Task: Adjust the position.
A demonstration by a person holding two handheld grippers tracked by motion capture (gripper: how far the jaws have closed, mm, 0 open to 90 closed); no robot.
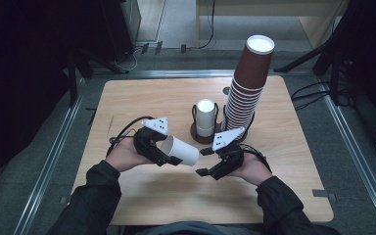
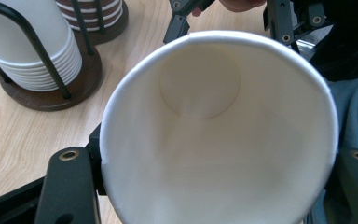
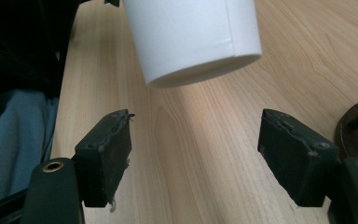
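Observation:
A white paper cup (image 1: 181,151) hangs on its side above the front middle of the wooden table (image 1: 142,98). My left gripper (image 1: 169,155) is shut on it near the rim. In the left gripper view I look into the cup's mouth (image 2: 214,130), with a black jaw pressed against each side of the wall. The cup's base points right, toward my right gripper (image 1: 203,162). In the right gripper view that gripper (image 3: 193,158) stands open with bare table between its pads, and the cup's base (image 3: 196,37) hangs just beyond them.
A wire holder on a dark round base holds a stack of white cups (image 1: 205,117) at the table's middle. Right of it rises a tall leaning stack of brown cups (image 1: 247,83). Both stand just behind my hands.

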